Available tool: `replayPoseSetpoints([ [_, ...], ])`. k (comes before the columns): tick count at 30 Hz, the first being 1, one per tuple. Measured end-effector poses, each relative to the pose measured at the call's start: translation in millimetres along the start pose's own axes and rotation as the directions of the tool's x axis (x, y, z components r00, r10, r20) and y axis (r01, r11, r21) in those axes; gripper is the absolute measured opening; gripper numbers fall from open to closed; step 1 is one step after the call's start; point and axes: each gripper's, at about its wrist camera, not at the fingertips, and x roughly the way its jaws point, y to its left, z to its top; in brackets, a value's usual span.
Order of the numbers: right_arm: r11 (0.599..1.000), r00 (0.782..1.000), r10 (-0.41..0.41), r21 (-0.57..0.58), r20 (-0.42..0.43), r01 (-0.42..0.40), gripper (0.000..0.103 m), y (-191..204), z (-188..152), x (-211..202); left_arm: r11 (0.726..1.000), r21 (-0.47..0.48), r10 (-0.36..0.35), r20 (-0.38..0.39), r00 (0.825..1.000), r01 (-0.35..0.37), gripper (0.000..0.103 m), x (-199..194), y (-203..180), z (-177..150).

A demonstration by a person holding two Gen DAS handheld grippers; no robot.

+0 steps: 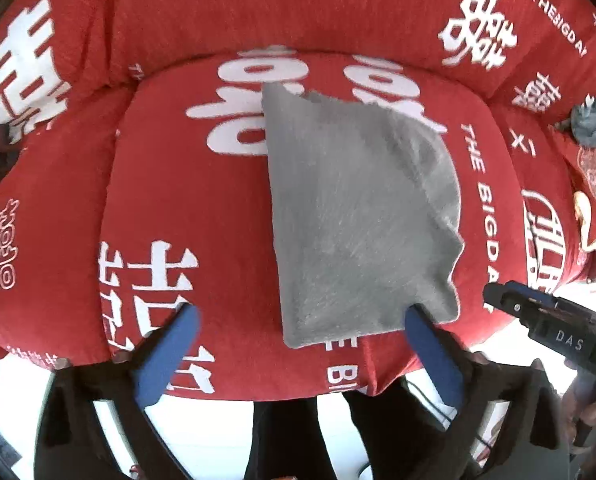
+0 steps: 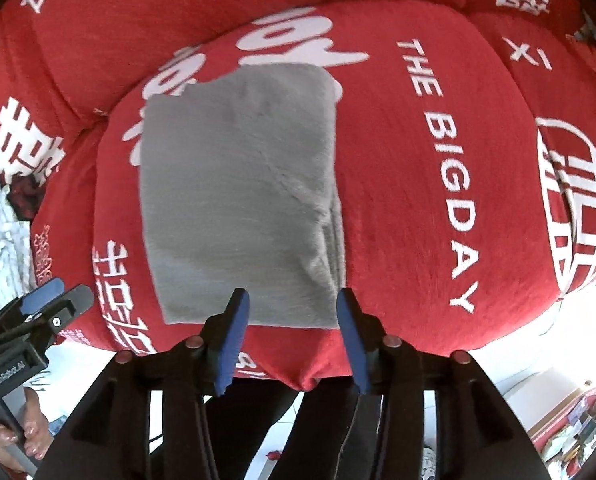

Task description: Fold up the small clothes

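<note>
Nearest the lens in the left wrist view, the left tool (image 1: pixel 302 316) is shown with its blue-padded jaws spread wide and nothing between them; the near edge of the cloth is seen beyond the right-hand pad, untouched. In the right wrist view, the right tool (image 2: pixel 292 300) is shown part-way open, its pads clear of the fabric, so both tools are judged released.

Beyond the pads lies the soft grey plush cloth (image 1: pixel 358 216), folded into a rough rectangle and laid flat on the red seat cushion printed with white characters (image 1: pixel 170 184). Its right side is seen as a stack of layered edges (image 2: pixel 332 232); its far left corner is slightly ragged. The red padded backrest of the sofa (image 1: pixel 278 8) is seen farthest off, and a small grey-blue bundle (image 1: pixel 592 120) rests on the neighbouring cushion at far right.

The cloth is judged light, limp and fleecy: it should drape and sag when lifted, and its layers may slide apart. A hold is best taken at the two near corners, with all layers pinched together, so that the fold is kept. No fragility is expected.
</note>
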Motion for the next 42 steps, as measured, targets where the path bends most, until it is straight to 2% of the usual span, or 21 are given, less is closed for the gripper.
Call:
replayPoseSetpoints([
  [4,1.000,1.000,0.008,-0.011,0.017,-0.007,0.056,10,-1,-14,1.000,-0.003,-0.002,-0.018,1.000,0.002,0.103,-12,-2,0],
  [7,1.000,1.000,-0.001,-0.026,0.024,0.002,0.064,17,-2,-23,0.999,0.009,0.036,-0.025,0.999,-0.036,0.103,-17,-6,-2],
  [9,0.999,0.999,-0.019,-0.038,0.034,0.020,0.080,22,-3,-28,0.998,0.022,0.052,-0.023,0.998,-0.051,0.103,-20,-9,-3],
  [10,0.999,0.999,-0.027,-0.042,0.040,0.029,0.082,24,-3,-30,0.998,0.032,0.059,-0.019,0.998,-0.059,0.103,-23,-12,-4],
  [16,0.997,0.997,-0.054,-0.045,0.051,0.057,0.082,31,-1,-41,0.984,0.094,0.148,0.022,0.989,-0.149,0.103,-37,-25,-9],
  [30,0.993,0.993,-0.101,-0.053,0.063,0.104,0.082,35,-6,-58,0.985,0.028,0.168,-0.010,0.986,-0.167,0.103,-45,-17,-11],
  [42,0.986,0.988,-0.134,-0.087,0.076,0.140,0.082,44,-8,-61,0.981,0.035,0.189,-0.012,0.982,-0.188,0.103,-44,-20,-17],
])
